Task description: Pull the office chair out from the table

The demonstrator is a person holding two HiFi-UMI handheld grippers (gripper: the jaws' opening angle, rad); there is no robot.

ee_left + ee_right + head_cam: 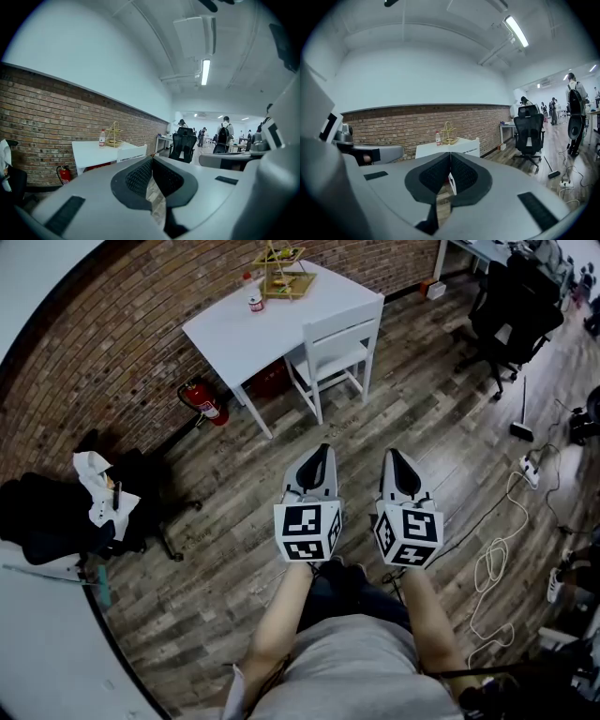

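A white table [234,329] stands against the brick wall with a white wooden chair [337,338] tucked under its near side. A black office chair [511,306] stands at the far right by another desk [469,249]; the right gripper view shows this office chair [528,133] too. My left gripper [322,451] and right gripper [392,456] hang side by side above the wooden floor, well short of both chairs. Both are shut with nothing between the jaws, as seen at the left gripper [151,159] and right gripper [450,153] up close.
A bottle [255,301] and a wire rack [281,268] sit on the white table. A fire extinguisher [208,404] leans by the wall. A dark chair with a white cloth [103,502] is at left. Cables [506,549] trail over the floor at right.
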